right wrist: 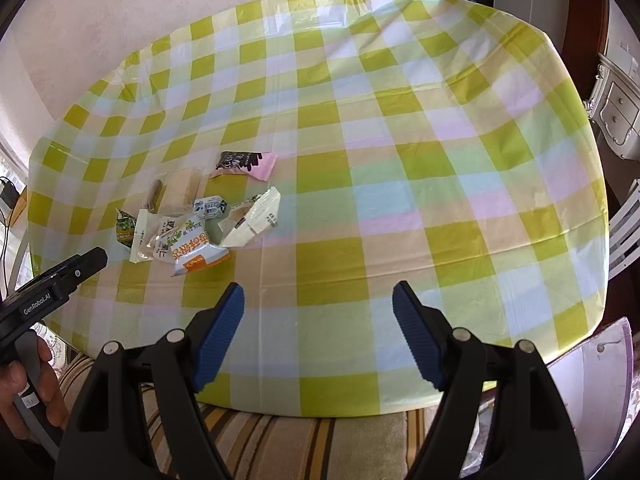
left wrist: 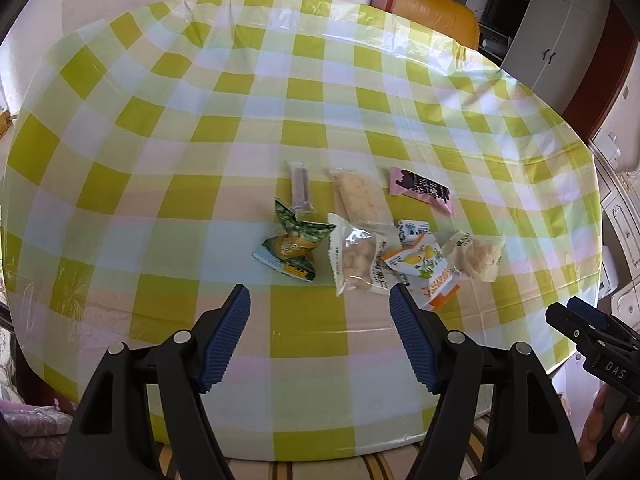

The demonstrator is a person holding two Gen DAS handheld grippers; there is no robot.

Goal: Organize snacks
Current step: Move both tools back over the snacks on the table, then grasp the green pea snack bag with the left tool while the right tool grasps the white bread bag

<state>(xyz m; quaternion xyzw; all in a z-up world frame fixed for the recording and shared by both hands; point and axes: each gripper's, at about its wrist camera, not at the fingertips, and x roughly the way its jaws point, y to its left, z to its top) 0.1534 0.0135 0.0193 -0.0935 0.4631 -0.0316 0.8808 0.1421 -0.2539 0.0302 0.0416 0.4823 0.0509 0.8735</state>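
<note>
A counter [left wrist: 168,128] draped in a green, white and pastel checked plastic cloth fills both wrist views, with an orange chair [left wrist: 436,12] at the top of the left view. The snacks sit in a loose cluster at centre of the left view and at centre-left of the right view: a green packet [left wrist: 294,246], a clear nut packet [left wrist: 358,258], an orange-and-white packet [left wrist: 424,266], a pale bar [left wrist: 360,200], a pink-and-black packet [left wrist: 422,190] and a thin purple stick [left wrist: 300,190], several overlapping. The left gripper [left wrist: 320,296] hovers just short of the pile, fingers spread with nothing between them. The right gripper [right wrist: 318,294] hangs over bare cloth, fingers likewise apart and empty. Sorting well likely means taking an outlying packet first, pinching its sealed edge rather than the puffed middle, so overlapping neighbours stay undisturbed.
</note>
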